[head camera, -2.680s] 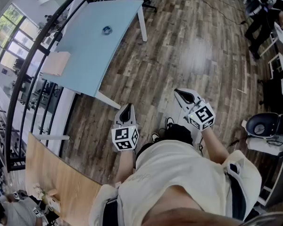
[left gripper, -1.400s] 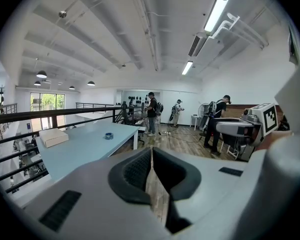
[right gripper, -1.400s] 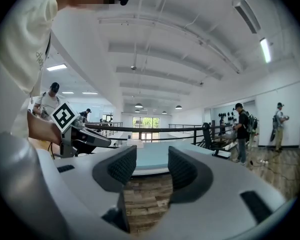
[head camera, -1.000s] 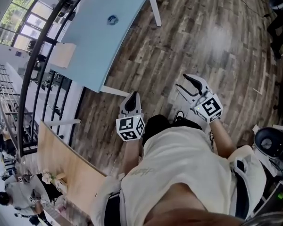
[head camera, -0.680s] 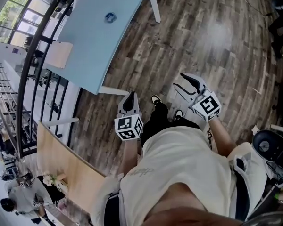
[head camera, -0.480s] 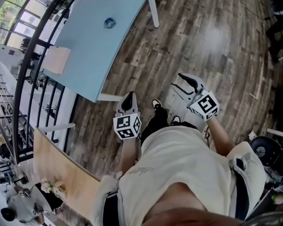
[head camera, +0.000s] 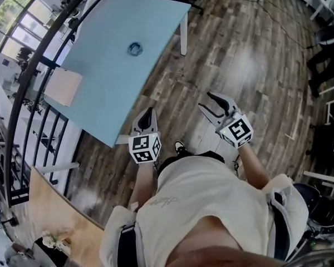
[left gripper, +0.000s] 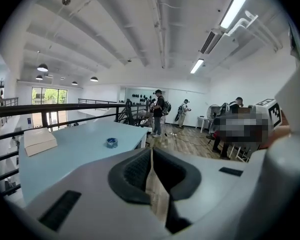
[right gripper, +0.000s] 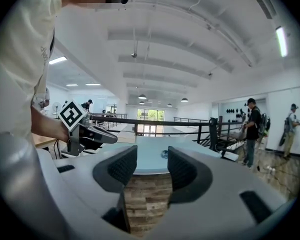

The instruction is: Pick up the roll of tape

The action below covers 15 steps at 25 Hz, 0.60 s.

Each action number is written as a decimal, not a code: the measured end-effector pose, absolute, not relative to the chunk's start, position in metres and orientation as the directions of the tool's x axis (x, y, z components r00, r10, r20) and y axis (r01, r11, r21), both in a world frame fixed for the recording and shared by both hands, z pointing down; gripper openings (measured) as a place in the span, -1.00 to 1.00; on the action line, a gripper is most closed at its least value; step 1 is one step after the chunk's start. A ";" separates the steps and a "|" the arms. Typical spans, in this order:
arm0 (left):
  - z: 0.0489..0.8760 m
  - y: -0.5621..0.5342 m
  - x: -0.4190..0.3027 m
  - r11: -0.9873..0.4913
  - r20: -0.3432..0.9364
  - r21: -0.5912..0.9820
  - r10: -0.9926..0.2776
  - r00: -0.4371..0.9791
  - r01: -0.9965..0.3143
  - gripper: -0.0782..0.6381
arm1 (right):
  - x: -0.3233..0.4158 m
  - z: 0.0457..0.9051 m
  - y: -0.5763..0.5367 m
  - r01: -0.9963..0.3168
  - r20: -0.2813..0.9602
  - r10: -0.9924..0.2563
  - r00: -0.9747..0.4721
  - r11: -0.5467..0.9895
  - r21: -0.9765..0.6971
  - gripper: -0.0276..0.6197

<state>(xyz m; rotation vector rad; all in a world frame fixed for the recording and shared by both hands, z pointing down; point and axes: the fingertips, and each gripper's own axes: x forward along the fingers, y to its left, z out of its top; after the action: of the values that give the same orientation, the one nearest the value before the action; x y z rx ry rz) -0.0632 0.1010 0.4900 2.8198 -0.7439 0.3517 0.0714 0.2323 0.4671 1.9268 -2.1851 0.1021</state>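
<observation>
**Tape roll sits far up the bench, both claws empty**

In the upper left of the head view, a pale box (head camera: 62,87) lies at the left edge of the light blue bench (head camera: 100,99). The roll of tape (head camera: 134,49) lies flat on the bench top, near the upper middle of the frame and well apart from the box. Lower down, near the middle, the left claw (head camera: 147,112) is just beside the near edge of the bench. Its two jaws are pressed together with nothing in them. To its right, the right claw (head camera: 205,100) hangs over the wooden floor (head camera: 256,65) with its jaws wide apart and empty. Both claws are well apart from the tape.
</observation>
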 end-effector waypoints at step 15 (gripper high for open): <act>0.535 0.011 -0.053 -0.816 0.356 0.187 -0.463 0.812 -0.548 -0.70 | 0.097 0.487 0.137 -0.991 0.235 -0.965 -0.116 0.128 0.039 -0.35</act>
<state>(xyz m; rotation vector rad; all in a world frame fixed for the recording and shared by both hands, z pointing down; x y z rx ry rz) -0.0534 0.0113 0.5346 2.7166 -0.7752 0.4289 0.0969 0.1365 0.4867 1.9408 -2.1977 0.1879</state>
